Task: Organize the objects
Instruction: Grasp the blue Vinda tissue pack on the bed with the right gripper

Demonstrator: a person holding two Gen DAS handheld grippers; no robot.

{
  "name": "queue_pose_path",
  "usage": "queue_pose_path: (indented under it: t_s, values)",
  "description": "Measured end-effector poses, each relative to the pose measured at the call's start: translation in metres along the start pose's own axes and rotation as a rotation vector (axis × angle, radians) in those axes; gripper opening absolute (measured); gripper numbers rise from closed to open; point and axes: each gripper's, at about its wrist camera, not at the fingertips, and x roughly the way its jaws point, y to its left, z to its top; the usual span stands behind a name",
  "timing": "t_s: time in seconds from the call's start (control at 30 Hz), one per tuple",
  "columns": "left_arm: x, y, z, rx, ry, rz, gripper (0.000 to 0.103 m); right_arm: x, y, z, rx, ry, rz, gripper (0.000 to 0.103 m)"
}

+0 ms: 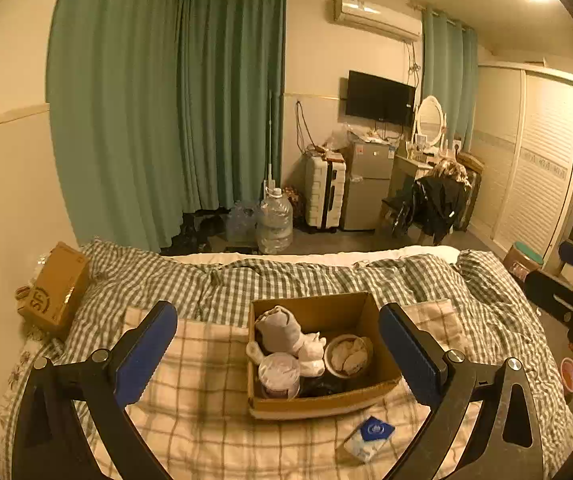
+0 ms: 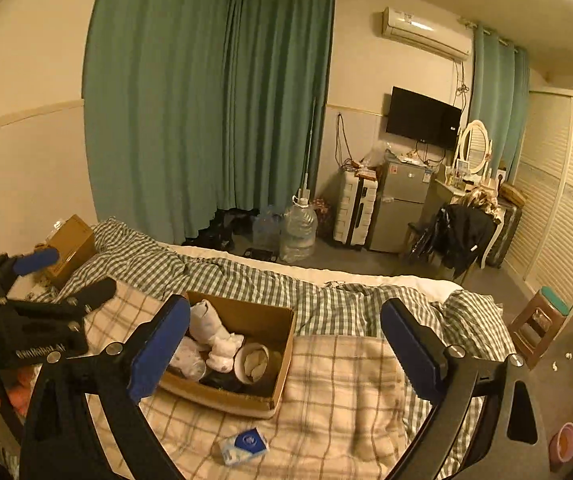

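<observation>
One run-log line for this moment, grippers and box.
left gripper: open, empty | right gripper: open, empty | cardboard box: on bed, items inside | tissue pack: outside box, on blanket

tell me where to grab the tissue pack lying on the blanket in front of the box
Grip the tissue pack across its narrow width, from above. It lies flat and alone on the soft blanket, clear of the cardboard box, so its long edges are free for the open left tongs.

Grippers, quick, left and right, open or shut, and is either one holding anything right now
Left gripper: open wide, holding nothing; the cardboard box sits on the bed beyond it.
Right gripper: open wide, holding nothing.
</observation>
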Motion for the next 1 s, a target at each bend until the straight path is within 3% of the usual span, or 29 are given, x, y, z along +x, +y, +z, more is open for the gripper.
queue_pose_path:
  t_s: [0.23,0.37,0.67,0.87,1.0]
  values:
    - [-0.012,0.025,-0.041,-0.061,0.026,0.027,0.103,-0.017,0.016,-0.031,0.039,0.010,0.036,0.100]
    - [0.009,0.031,-0.076,-0.077,0.104,0.034,0.103,0.001,0.027,-0.058,0.035,0.055,0.029,0.101]
    - [0.079,0.033,-0.154,-0.076,0.263,0.068,0.103,0.094,0.037,-0.148,0.026,0.305,0.017,0.101]
    - [0.122,0.024,-0.188,-0.036,0.354,0.104,0.103,0.161,0.040,-0.205,0.021,0.468,0.007,0.101]
    - [0.151,0.023,-0.213,-0.024,0.485,0.092,0.103,0.188,0.049,-0.233,-0.001,0.538,0.029,0.101]
